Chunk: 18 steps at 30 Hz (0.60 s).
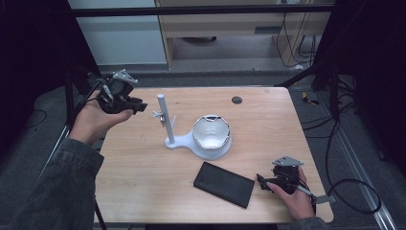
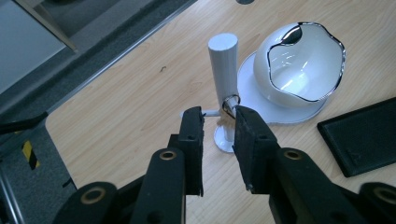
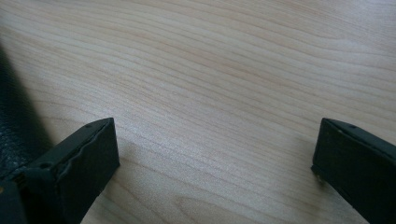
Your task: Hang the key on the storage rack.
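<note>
A white stand [image 1: 162, 120] with a tall post rises from a white base at the table's middle. Its short side pegs carry a small silver ring [image 2: 230, 102]. A white bowl [image 1: 212, 134] with a wavy silver rim rests on the same base [image 2: 261, 105]. My left gripper [image 1: 140, 106] is held up over the table's back left, pointing at the post [image 2: 223, 65]. In the left gripper view its jaws [image 2: 217, 112] stand a narrow gap apart with nothing between them. My right gripper [image 1: 262, 181] lies low at the front right, wide open [image 3: 215, 140] over bare wood.
A flat black case [image 1: 224, 183] lies at the table's front, just left of the right gripper, and its edge [image 3: 14, 126] is beside the jaw. A dark round grommet [image 1: 236, 100] sits near the back edge. Cables trail on the floor to the right.
</note>
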{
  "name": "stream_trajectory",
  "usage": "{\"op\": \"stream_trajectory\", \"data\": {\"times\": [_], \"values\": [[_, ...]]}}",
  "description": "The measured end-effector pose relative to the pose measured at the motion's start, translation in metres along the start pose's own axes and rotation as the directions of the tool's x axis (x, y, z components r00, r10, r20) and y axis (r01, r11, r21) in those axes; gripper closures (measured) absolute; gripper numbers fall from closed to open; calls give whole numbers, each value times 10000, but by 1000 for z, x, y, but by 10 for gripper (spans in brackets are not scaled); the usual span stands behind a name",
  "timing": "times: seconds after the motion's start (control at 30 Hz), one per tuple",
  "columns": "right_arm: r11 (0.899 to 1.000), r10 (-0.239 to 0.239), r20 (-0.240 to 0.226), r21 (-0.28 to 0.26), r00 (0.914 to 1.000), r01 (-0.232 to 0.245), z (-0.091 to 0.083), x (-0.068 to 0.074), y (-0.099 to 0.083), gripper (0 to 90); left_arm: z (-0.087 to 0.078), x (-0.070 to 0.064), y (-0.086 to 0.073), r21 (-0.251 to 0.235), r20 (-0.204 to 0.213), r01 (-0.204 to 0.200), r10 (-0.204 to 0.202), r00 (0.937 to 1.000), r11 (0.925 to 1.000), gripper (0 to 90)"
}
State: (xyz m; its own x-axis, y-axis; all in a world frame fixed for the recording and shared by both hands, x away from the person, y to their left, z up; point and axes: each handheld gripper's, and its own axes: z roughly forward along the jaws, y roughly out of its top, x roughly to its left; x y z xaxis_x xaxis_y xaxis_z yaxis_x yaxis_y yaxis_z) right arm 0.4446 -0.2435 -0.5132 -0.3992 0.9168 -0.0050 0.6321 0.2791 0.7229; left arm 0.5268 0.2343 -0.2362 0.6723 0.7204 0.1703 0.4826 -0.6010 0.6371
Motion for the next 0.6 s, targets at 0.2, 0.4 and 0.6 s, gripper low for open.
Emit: {"op": "stream_trajectory", "data": {"times": [0.2, 0.4, 0.6], "values": [[10000, 2, 2, 2, 10000, -2, 0, 0, 0, 5, 0, -6, -17, -157, -228, -25, 22, 9997, 9999, 592], [10000, -9, 8, -3, 10000, 9, 0, 0, 0, 5, 3, -16, -38, -299, -314, 61, -70, 9995, 9995, 359], [10000, 2, -4, -2, 10000, -2, 0, 0, 0, 5, 11, -26, -62, -540, 100, 132, -127, 9999, 9985, 125]]}}
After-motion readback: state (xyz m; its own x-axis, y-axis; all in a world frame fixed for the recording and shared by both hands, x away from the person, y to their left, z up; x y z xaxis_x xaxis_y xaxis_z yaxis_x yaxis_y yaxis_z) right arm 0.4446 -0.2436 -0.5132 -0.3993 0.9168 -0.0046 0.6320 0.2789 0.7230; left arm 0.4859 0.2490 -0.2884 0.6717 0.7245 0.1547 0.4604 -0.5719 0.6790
